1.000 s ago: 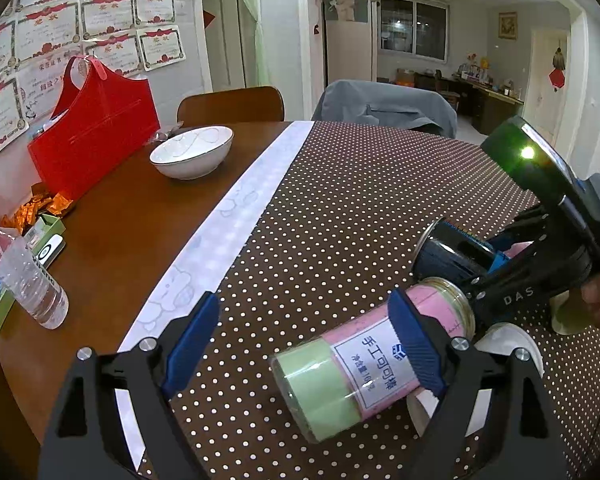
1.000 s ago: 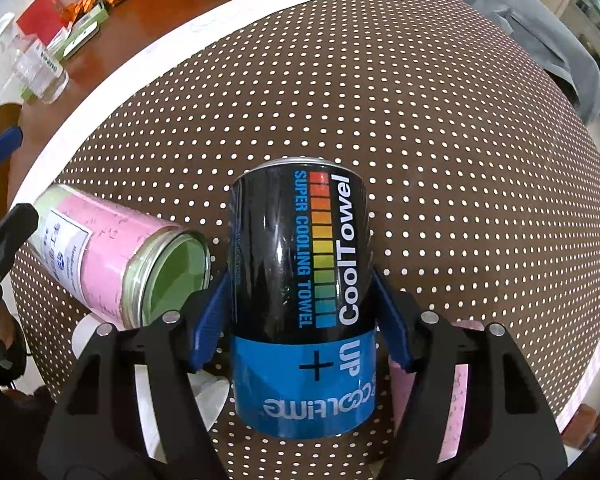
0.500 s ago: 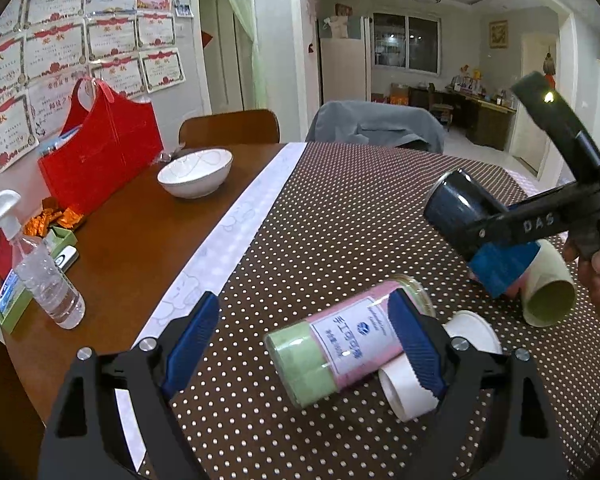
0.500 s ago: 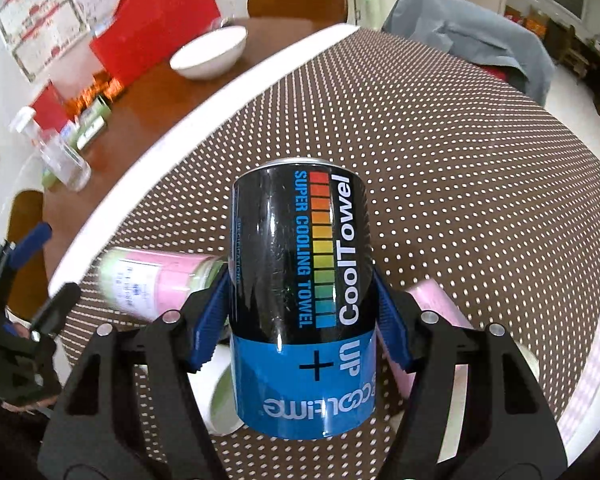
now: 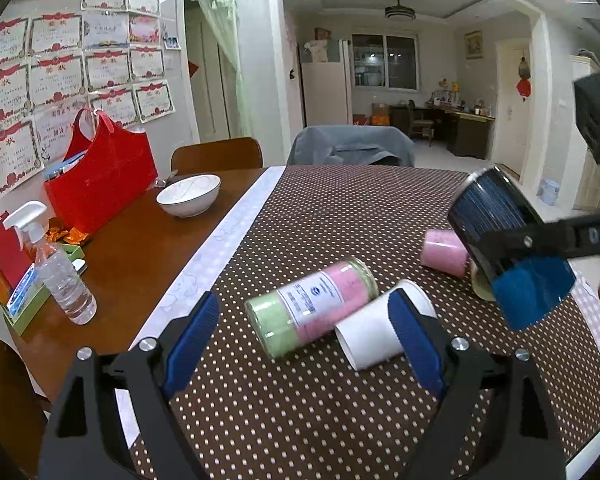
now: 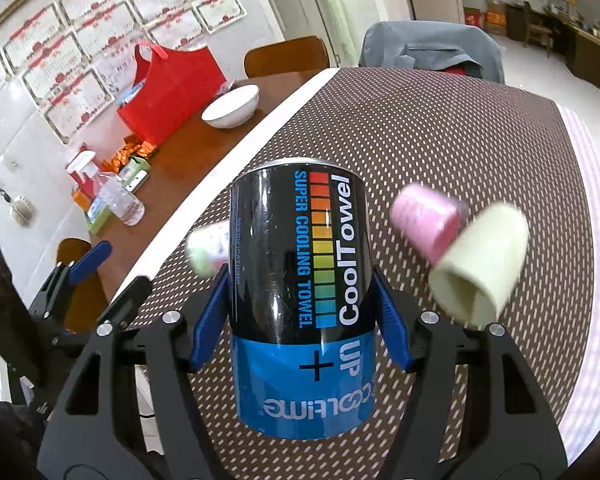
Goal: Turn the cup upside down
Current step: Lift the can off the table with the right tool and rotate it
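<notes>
My right gripper (image 6: 302, 316) is shut on a black and blue "CoolTowel" can-shaped cup (image 6: 300, 280) and holds it in the air above the dotted tablecloth; it also shows at the right of the left wrist view (image 5: 496, 232), tilted. My left gripper (image 5: 304, 344) is open and empty, low over the cloth. Ahead of it lie a pink and green jar (image 5: 312, 308) and a white paper cup (image 5: 380, 328), both on their sides. A pink cup (image 6: 428, 220) and a pale yellow cup (image 6: 480, 264) lie on their sides at the right.
A brown dotted tablecloth (image 5: 340, 208) covers the right part of the wooden table (image 5: 140, 248). A white bowl (image 5: 188, 194), a red bag (image 5: 100, 184) and a spray bottle (image 5: 60, 272) stand at the left. Chairs stand behind the table.
My right gripper has lifted the CoolTowel cup up off the cloth and tilted it. My left gripper has drawn back and up from the pink and green jar.
</notes>
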The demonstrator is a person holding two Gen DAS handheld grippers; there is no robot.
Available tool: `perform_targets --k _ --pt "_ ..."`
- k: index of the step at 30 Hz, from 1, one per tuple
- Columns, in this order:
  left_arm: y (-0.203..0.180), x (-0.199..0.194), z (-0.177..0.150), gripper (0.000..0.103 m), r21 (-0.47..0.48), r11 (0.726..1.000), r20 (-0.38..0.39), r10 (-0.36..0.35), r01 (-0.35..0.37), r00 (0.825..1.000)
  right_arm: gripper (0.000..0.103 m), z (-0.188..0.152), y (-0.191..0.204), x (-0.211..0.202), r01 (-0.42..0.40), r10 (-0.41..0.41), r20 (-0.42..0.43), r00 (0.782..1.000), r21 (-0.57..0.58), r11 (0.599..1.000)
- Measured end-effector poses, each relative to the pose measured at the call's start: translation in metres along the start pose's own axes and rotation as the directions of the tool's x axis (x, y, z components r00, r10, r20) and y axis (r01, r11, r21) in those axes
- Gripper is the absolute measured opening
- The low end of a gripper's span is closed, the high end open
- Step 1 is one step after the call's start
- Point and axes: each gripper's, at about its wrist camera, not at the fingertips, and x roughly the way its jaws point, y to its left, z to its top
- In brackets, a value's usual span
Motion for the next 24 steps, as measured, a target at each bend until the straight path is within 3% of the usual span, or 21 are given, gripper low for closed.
perform_targets --k 9,12,15,24 --pt "-0.004 -0.033 -0.026 0.085 0.002 1.0 0.018 -0.013 0.013 1.0 0.066 -0.062 0.011 -0.018 0.0 -0.006 0.064 0.998 0.102 0.995" --pt "-0.005 -0.042 -0.036 0.085 -0.004 1.0 0.019 -0.015 0.016 1.0 0.066 -0.082 0.01 -0.01 -0.01 0.002 0.055 0.998 0.143 0.99" --pt "-0.006 -0.049 -0.046 0.085 -0.01 1.0 0.016 -0.017 0.017 1.0 0.066 -0.098 0.01 -0.001 0.03 -0.041 0.059 0.997 0.168 0.985" --pt "-0.006 -0.056 -0.064 0.085 -0.031 0.999 -0.01 -0.015 0.014 1.0 0.066 -0.123 -0.007 0.024 0.048 -0.065 0.044 0.997 0.299 0.953"
